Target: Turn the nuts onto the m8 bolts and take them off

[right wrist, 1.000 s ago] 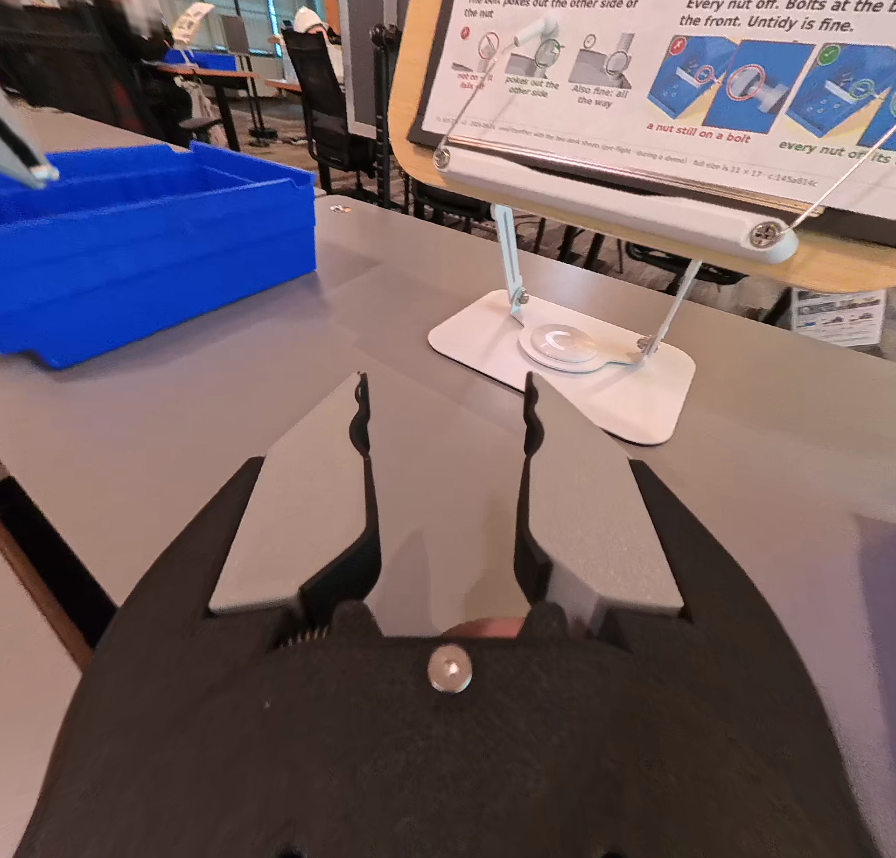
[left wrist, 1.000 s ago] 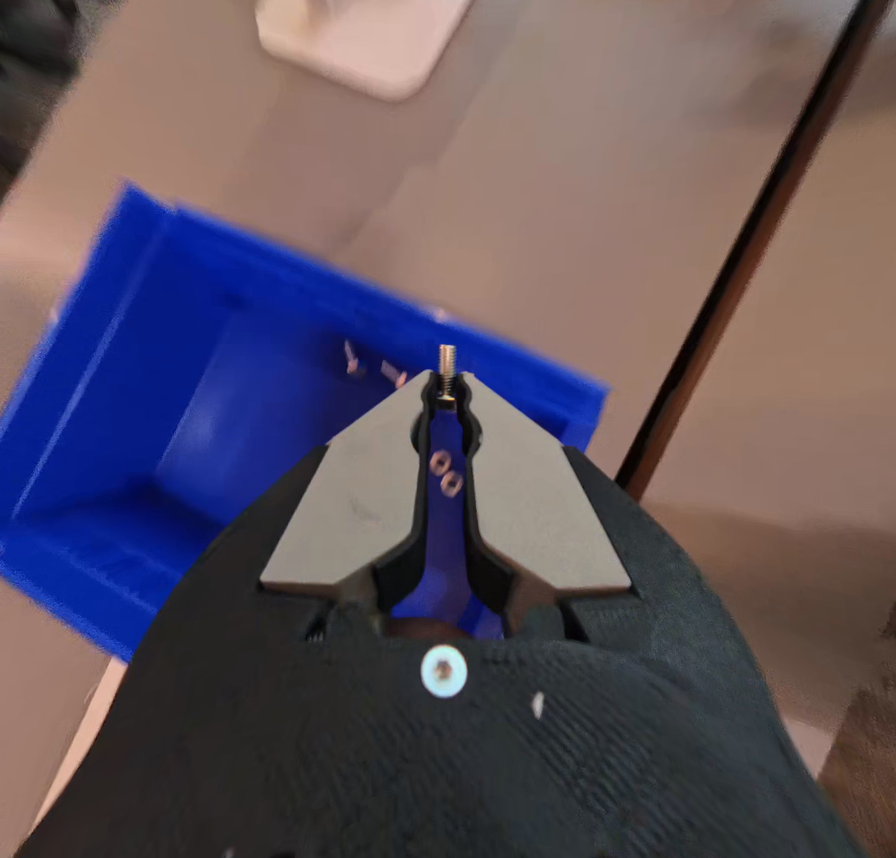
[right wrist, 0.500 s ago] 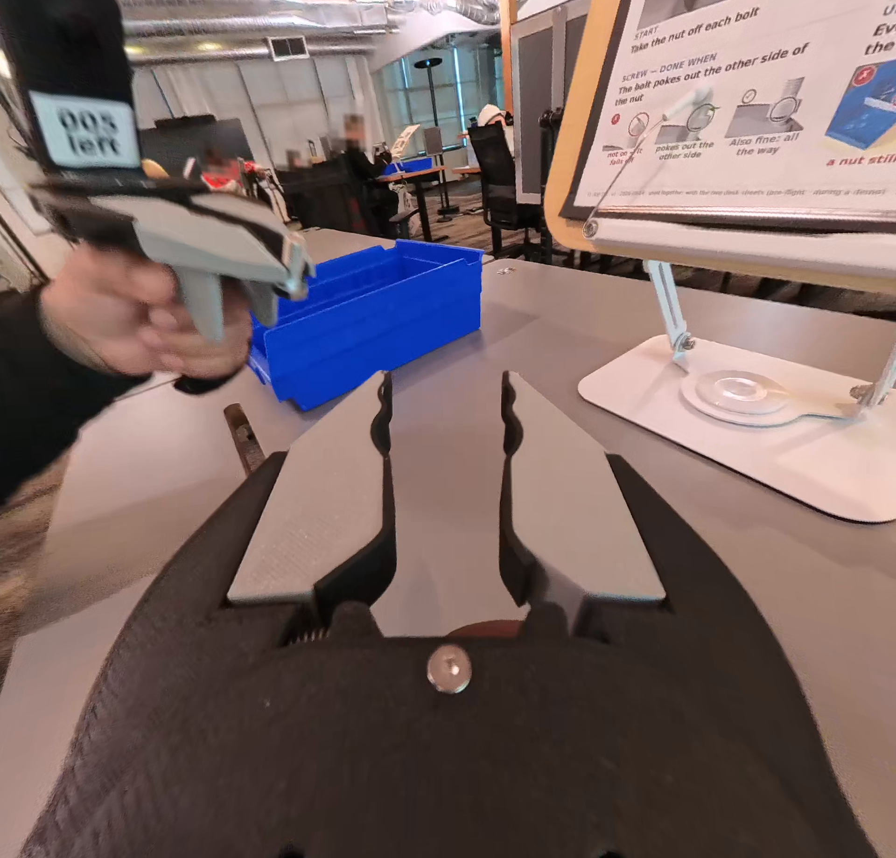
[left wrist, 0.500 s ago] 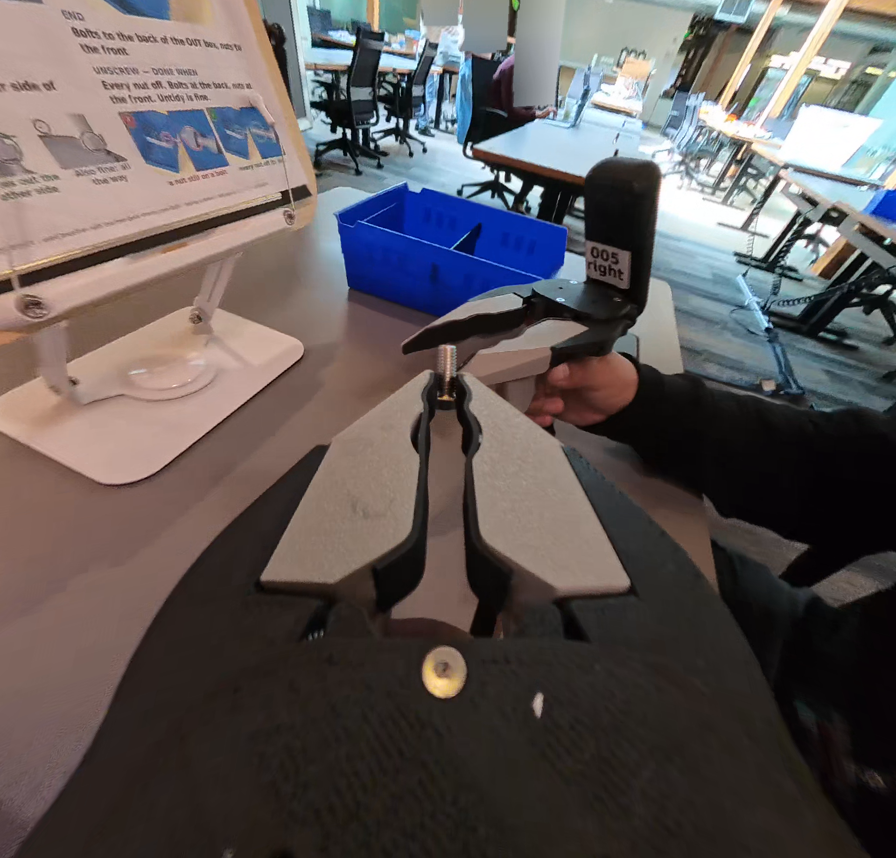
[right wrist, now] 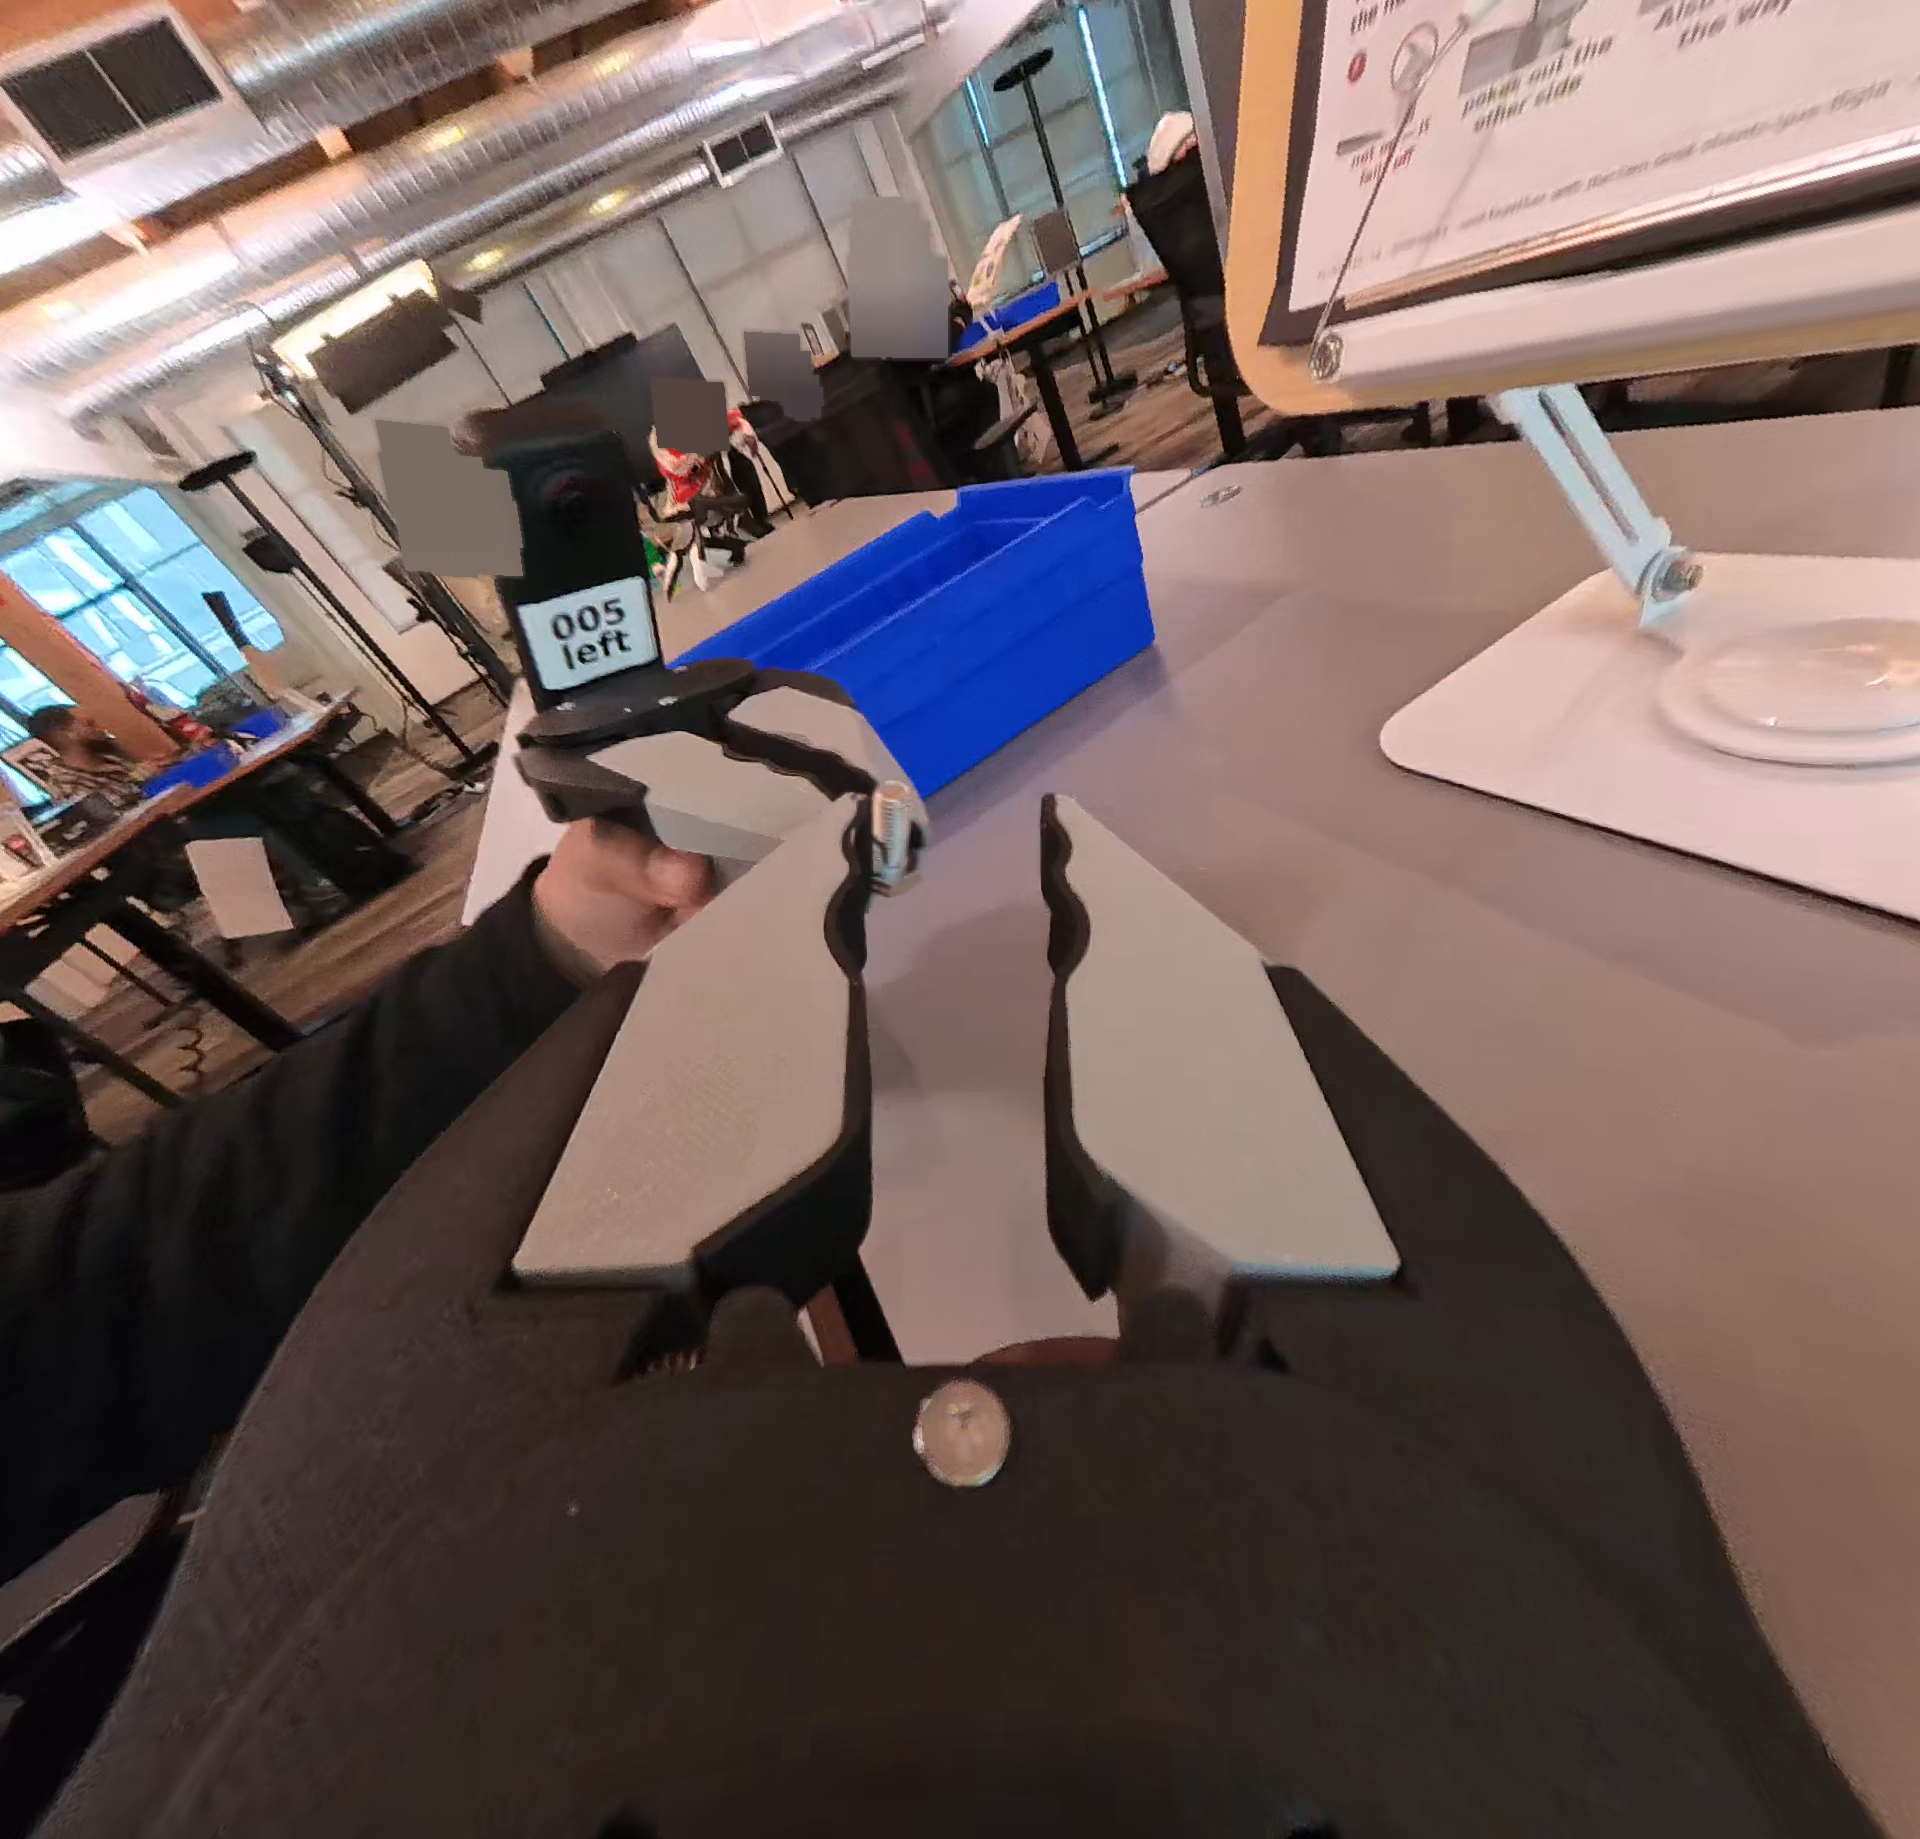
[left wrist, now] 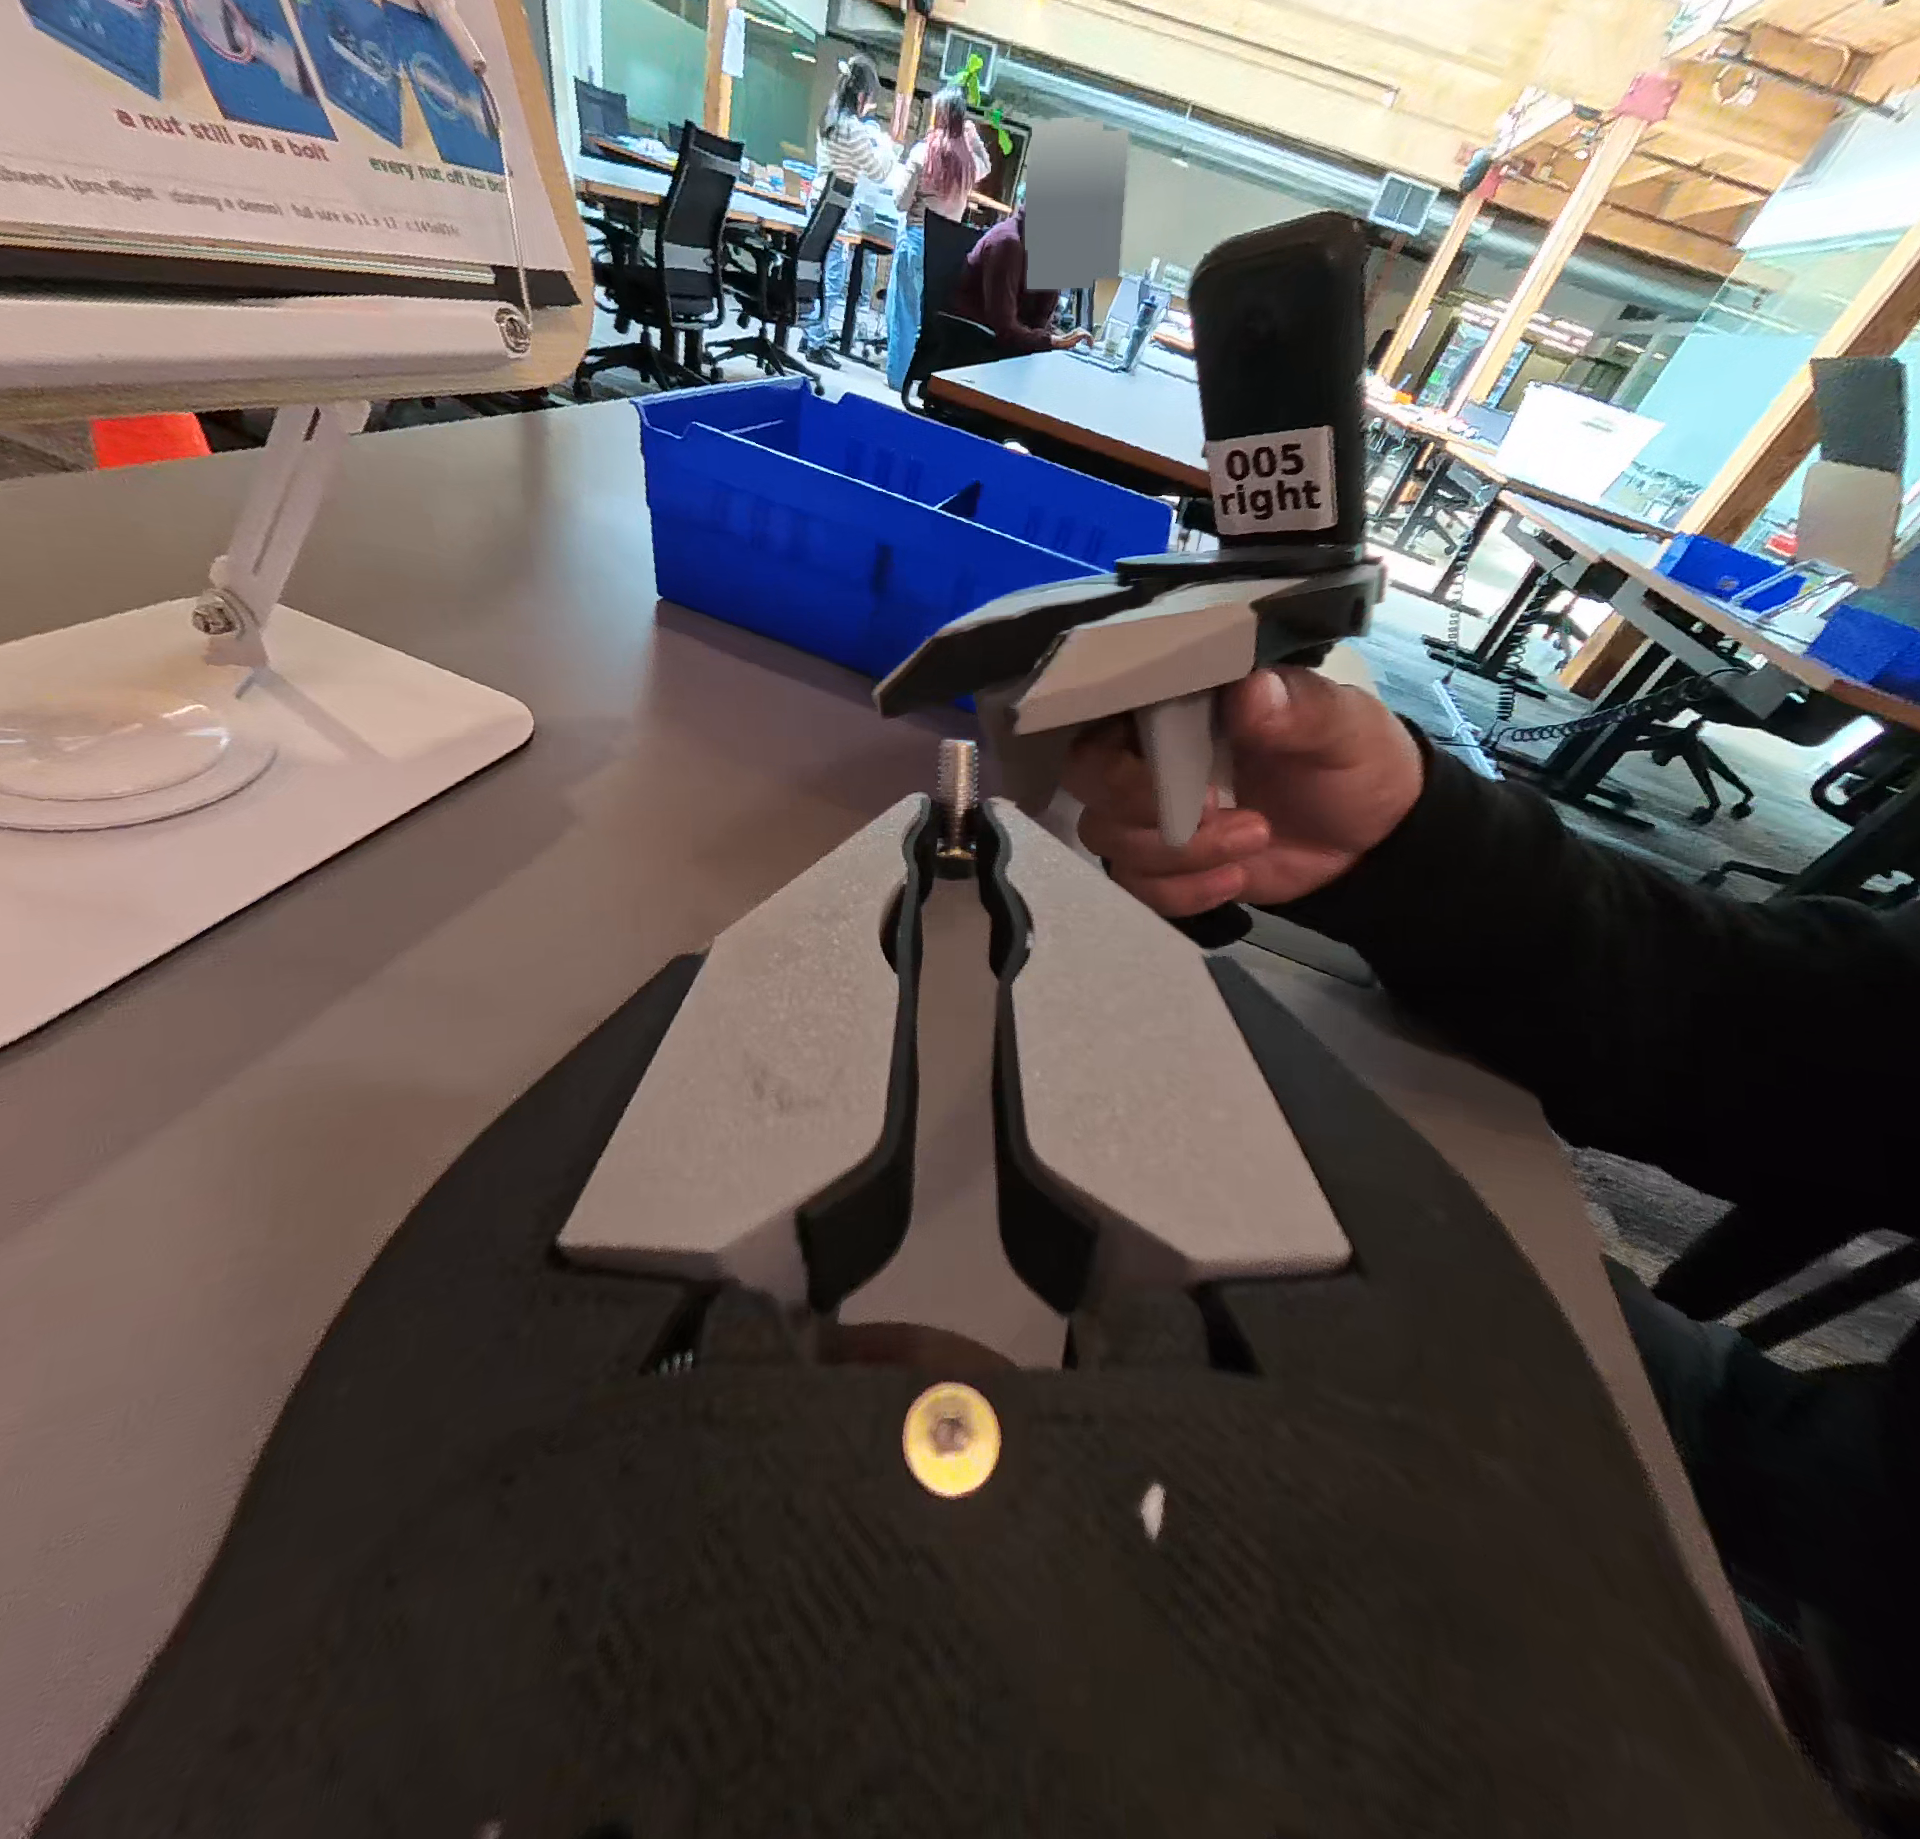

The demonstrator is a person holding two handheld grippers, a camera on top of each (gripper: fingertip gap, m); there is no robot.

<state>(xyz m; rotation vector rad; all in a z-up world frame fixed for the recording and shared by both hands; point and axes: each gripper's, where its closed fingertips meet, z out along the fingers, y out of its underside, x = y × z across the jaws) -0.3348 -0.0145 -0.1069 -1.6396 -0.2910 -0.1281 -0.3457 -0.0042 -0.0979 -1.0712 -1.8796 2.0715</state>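
Note:
My left gripper (left wrist: 954, 825) is shut on a small silver bolt (left wrist: 957, 773). The bolt's head is pinched at the fingertips and its threaded end points up. My right gripper (right wrist: 951, 823) is open and empty, held over the grey table (right wrist: 1403, 916). The two grippers face each other closely. In the right wrist view the left gripper (right wrist: 871, 804) holds the bolt (right wrist: 891, 842) just off my left fingertip. In the left wrist view the right gripper (left wrist: 945, 709) hovers just behind and above the bolt. I cannot tell whether a nut sits on the bolt.
A blue divided bin (left wrist: 883, 553) stands on the table behind the grippers; it also shows in the right wrist view (right wrist: 935, 626). A white stand with an instruction sheet has its base plate (left wrist: 312, 740) on the table, also seen in the right wrist view (right wrist: 1558, 781). Hands and dark sleeves hold both grippers. Left and right tips are no more than a few centimetres apart.
My left gripper lifted the bolt out of the blue bin and swung round to face the right gripper. The right gripper turned left toward it and its jaws narrowed a little.

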